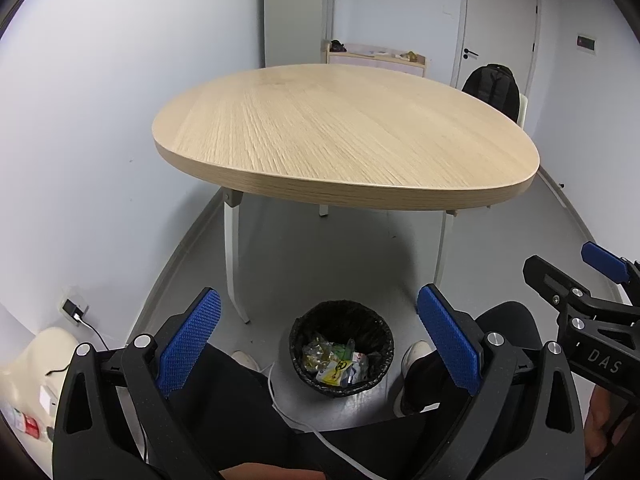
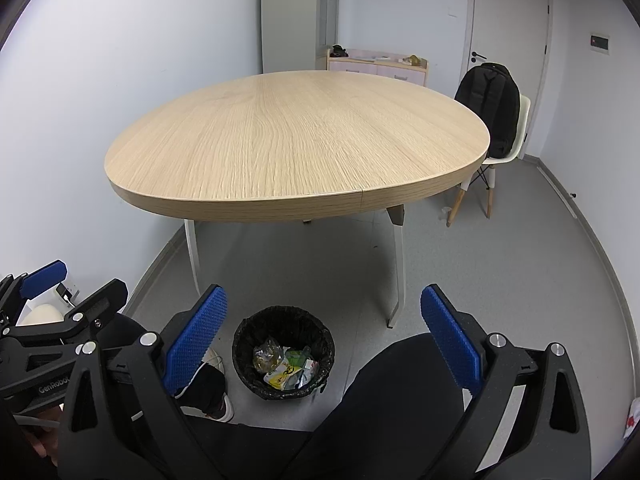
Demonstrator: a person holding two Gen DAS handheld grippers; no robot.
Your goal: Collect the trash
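Both empty grippers above trash bin

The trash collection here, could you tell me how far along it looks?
Nearly done, it seems: wrappers lie in the black bin, and the wooden table shows nothing on top. Both the left gripper and right gripper are open, holding nothing. No trash shows outside the bin.

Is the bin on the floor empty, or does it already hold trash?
Holds trash: wrappers lie at the bottom of the black-lined bin, well below its rim.
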